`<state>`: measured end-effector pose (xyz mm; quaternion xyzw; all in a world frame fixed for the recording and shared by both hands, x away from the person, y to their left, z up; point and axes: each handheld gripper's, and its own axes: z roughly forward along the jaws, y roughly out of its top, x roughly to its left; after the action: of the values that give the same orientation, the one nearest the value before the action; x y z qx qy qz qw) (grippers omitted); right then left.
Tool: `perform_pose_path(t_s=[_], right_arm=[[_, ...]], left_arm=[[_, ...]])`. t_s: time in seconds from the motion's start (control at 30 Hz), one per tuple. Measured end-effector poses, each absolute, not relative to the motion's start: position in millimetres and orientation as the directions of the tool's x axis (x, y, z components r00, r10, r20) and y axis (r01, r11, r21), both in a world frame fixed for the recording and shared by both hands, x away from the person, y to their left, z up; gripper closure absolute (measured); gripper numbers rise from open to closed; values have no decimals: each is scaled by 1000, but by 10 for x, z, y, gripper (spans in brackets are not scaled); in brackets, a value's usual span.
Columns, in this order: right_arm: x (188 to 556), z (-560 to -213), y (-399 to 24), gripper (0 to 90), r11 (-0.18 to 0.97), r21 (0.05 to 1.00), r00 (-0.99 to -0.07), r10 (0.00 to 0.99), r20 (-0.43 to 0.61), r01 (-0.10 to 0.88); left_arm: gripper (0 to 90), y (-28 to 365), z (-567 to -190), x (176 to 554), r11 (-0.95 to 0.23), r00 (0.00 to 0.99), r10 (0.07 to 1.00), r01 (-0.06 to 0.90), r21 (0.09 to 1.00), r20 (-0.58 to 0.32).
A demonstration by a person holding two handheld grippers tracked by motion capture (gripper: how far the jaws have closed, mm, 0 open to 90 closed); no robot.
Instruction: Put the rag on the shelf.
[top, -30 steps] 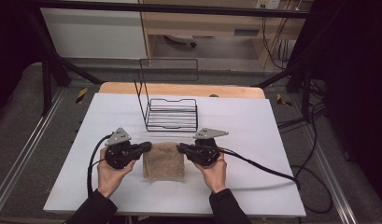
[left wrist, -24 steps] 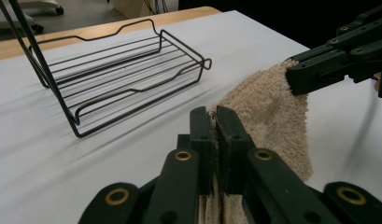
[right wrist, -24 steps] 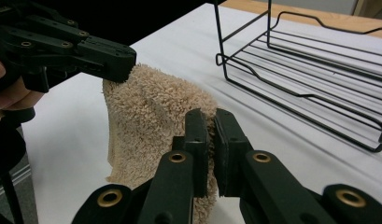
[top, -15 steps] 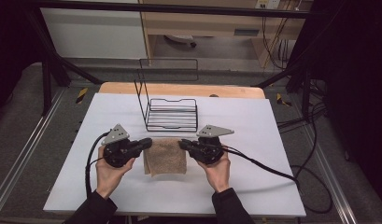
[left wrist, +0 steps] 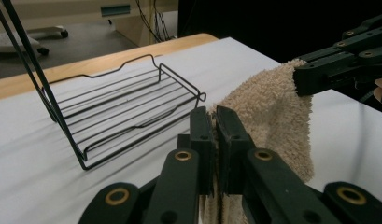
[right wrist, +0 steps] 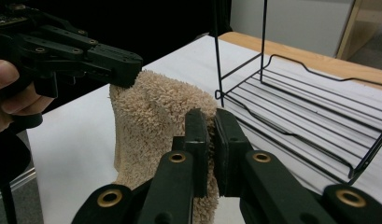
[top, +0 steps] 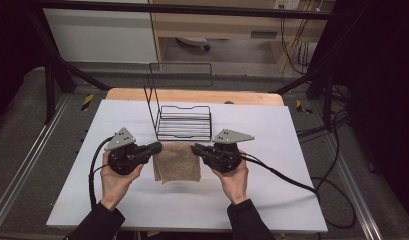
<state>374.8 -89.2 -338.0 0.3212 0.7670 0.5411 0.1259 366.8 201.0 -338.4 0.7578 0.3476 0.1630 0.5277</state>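
White table point(top: 272, 195) underfoot; left gripper point(left wrist: 215, 122) and right gripper point(right wrist: 208, 125) each clamped on a top corner of the beige terry towel point(top: 176, 162), hanging before the black wire rack point(top: 184, 125); keep corners level, tension even.

Towel point(top: 177, 162) is hanging between my left gripper point(top: 155, 146) and right gripper point(top: 195, 148), over the table point(top: 272, 200); wire rack point(top: 184, 124) is sitting just behind.

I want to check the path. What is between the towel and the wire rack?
Nothing: in the high view the towel hangs just before the wire rack, with bare white table between. Both grippers pinch its top corners.
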Motion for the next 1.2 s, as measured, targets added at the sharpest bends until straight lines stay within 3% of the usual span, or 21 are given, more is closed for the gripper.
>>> perform_pose_path(t_s=[1.2], right_arm=[[3833, -2736, -949, 855, 124, 970, -739, 670, 76, 211]], left_arm=[[858, 1929, -2757, 3841, -72, 682, 725, 213, 974, -96]])
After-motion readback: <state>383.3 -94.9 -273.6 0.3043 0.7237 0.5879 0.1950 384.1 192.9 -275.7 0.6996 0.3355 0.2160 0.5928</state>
